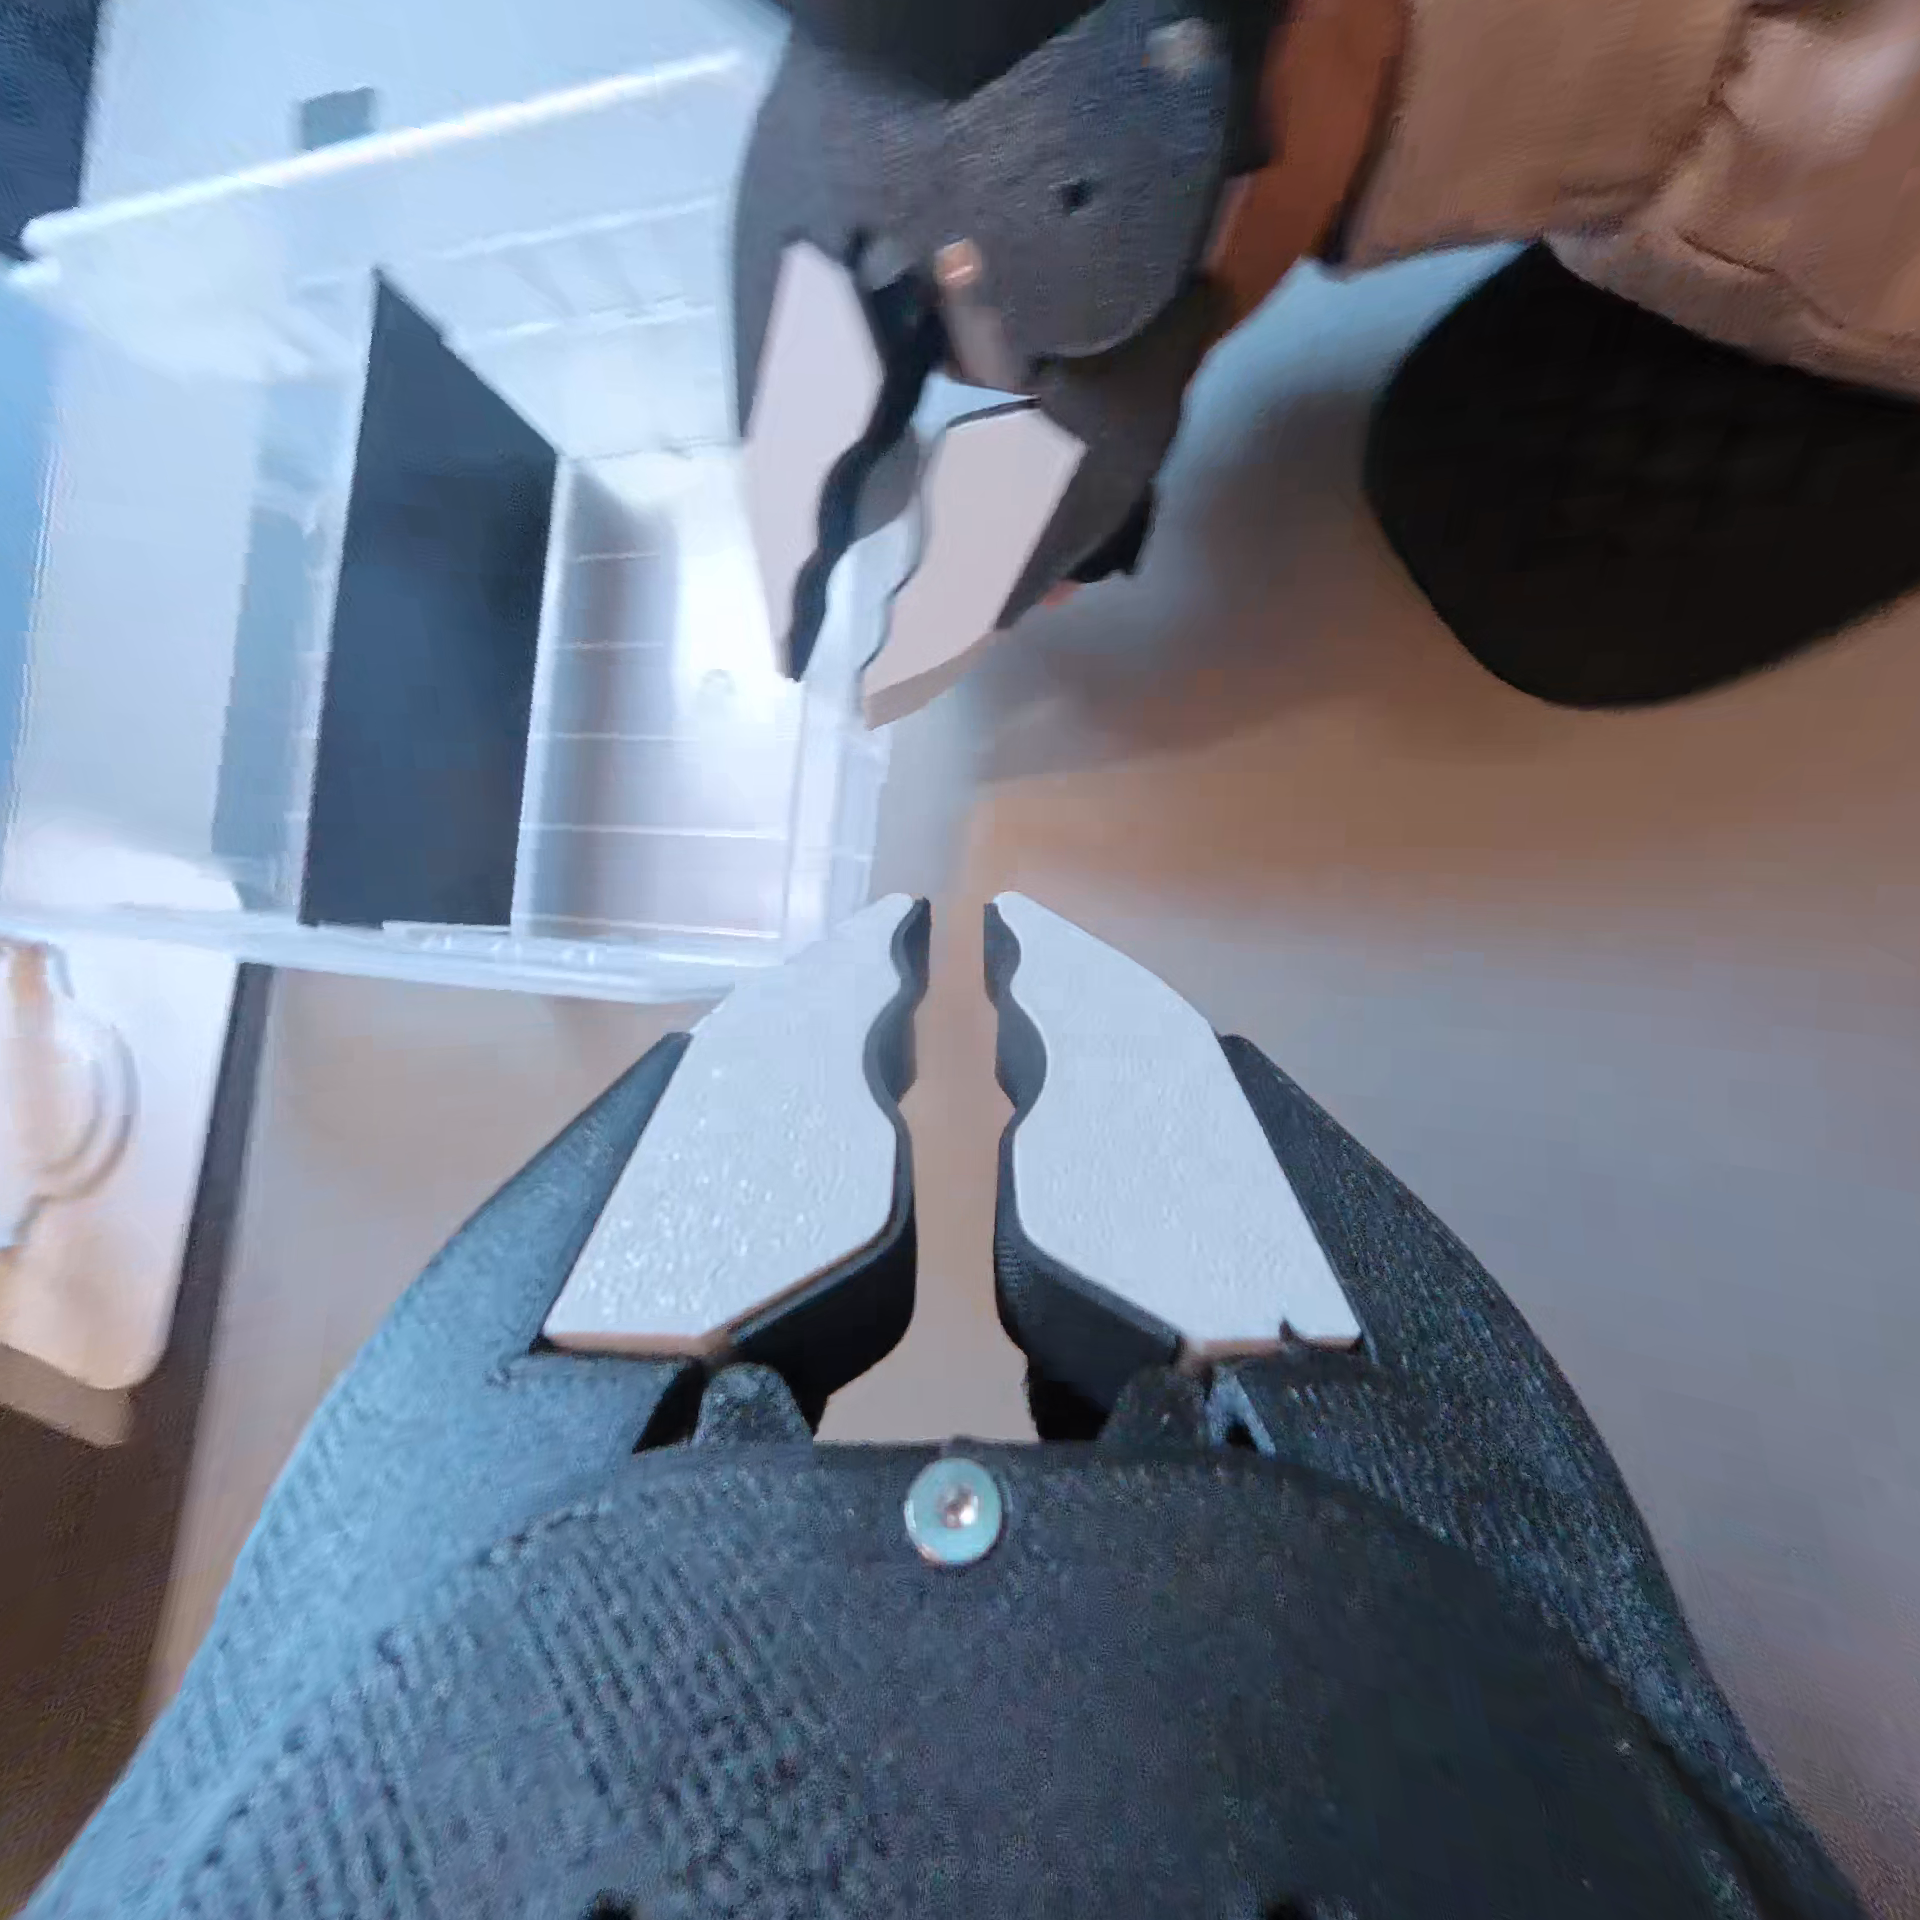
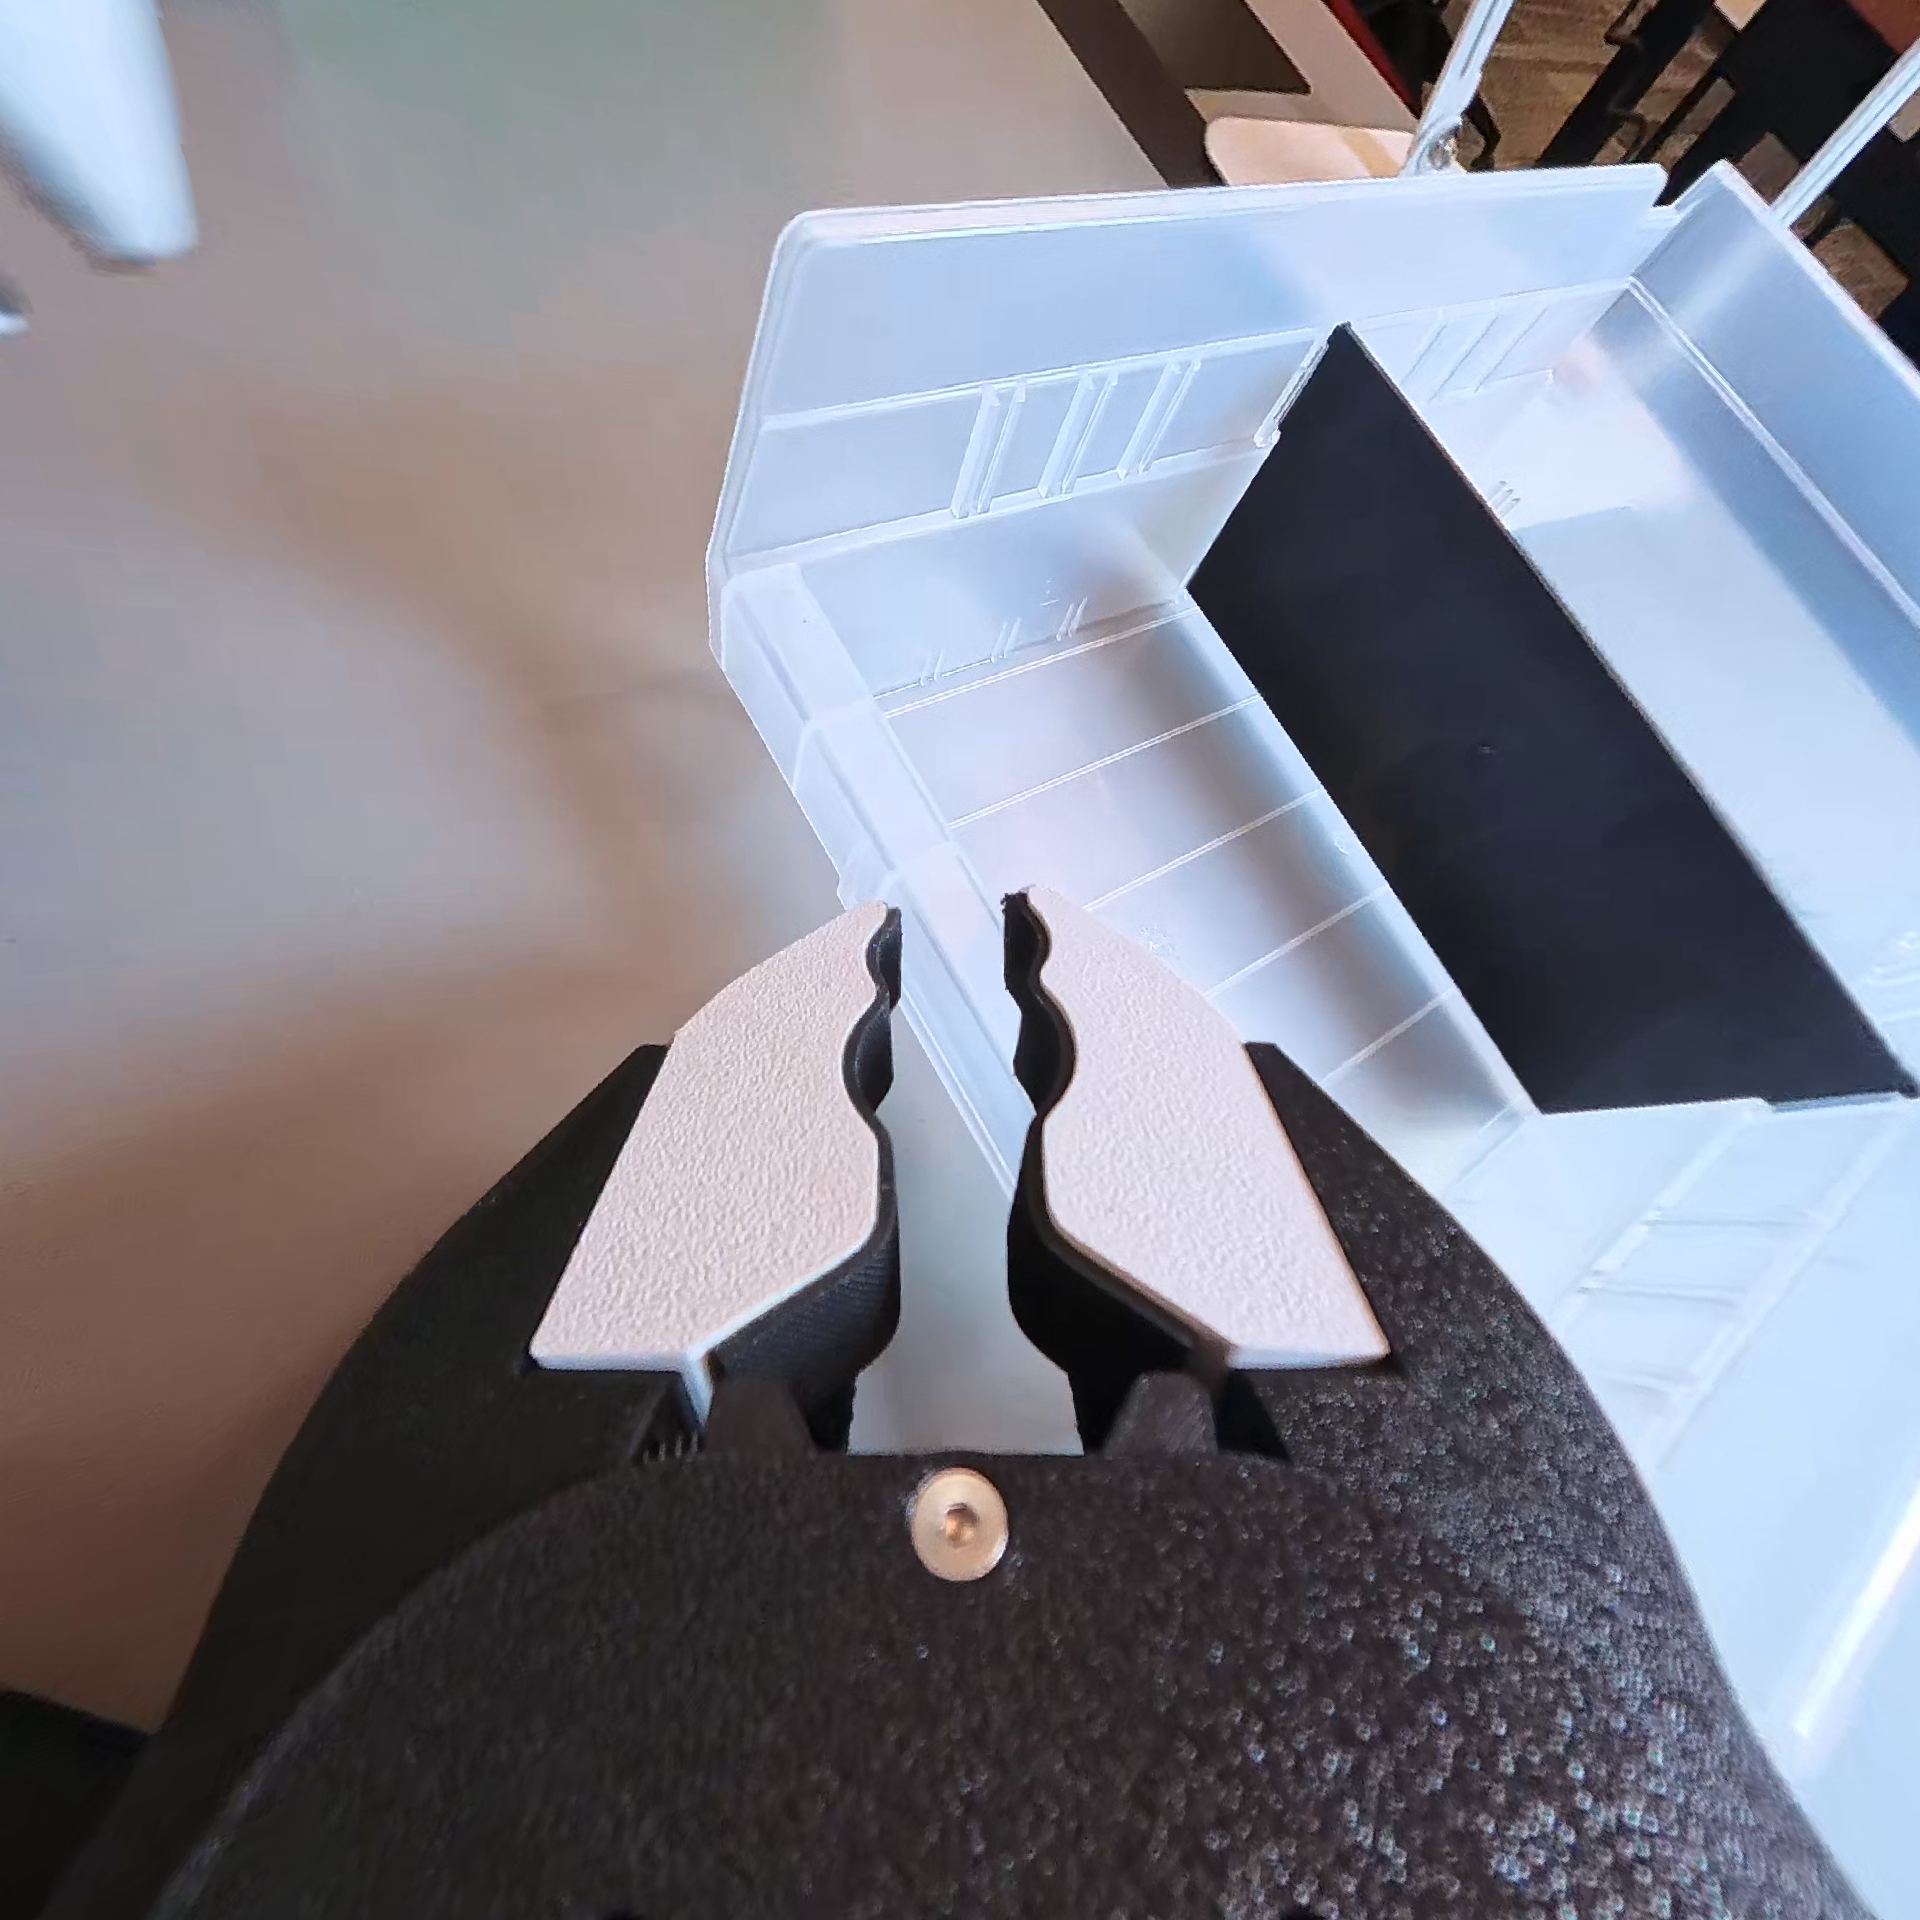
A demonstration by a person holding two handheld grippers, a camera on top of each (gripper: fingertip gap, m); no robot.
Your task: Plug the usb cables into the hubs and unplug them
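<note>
Open box (image 2: 1039, 727) sits on the counter (image 2: 364, 623), near its far edge. 1 upright divider (image 2: 1507, 779) stands inside, splitting the box into 2 compartments. Right claw (image 2: 951, 914) hangs over the box's near corner wall. Left claw (image 1: 956, 909) sits over bare counter just right of the box, facing the right claw above the box's corner.

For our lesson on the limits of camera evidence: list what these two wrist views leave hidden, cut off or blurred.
- USB cables and hubs: in neither view.
- Clear plastic box: right wrist view, far end cut off by the right edge; the black divider hides the floor behind it.
- Left wrist view: motion blur smears the box.
- Left hand-held gripper and right hand-held gripper: bodies hide the table beneath.
</note>
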